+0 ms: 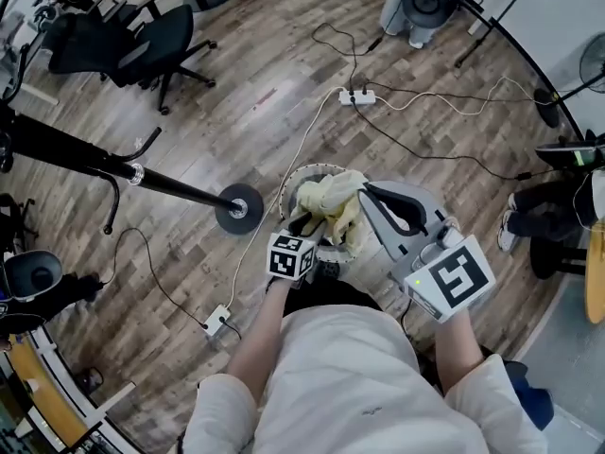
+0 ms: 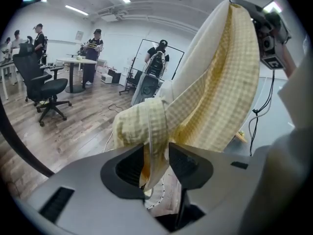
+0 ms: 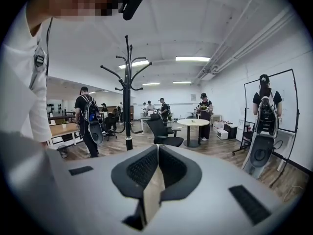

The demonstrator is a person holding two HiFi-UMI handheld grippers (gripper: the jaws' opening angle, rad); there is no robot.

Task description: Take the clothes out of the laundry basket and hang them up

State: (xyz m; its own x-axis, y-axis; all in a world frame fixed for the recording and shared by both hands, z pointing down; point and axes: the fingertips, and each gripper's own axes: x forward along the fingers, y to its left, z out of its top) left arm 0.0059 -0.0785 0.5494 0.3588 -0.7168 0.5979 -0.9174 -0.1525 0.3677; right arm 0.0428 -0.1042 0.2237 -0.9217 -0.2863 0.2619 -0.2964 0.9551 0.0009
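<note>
A pale yellow checked garment (image 1: 337,208) is lifted above the round white laundry basket (image 1: 299,180). My right gripper (image 1: 369,193) is shut on the garment's top end. In the right gripper view (image 3: 157,150) a thin pale strip of it hangs below the closed pads. The left gripper view shows the garment (image 2: 215,97) draped down from the right gripper (image 2: 268,29). My left gripper (image 2: 156,156) has a folded band of the cloth between its jaws, which stand apart around it. The basket's perforated wall (image 2: 159,196) shows below. In the head view the left gripper (image 1: 312,241) sits low beside the cloth.
A black coat stand (image 3: 127,97) rises ahead, its round base (image 1: 238,207) on the wood floor left of the basket. Cables and a power strip (image 1: 357,96) lie beyond. An office chair (image 1: 132,38) stands at the far left. Several people and a round table (image 3: 195,123) are further off.
</note>
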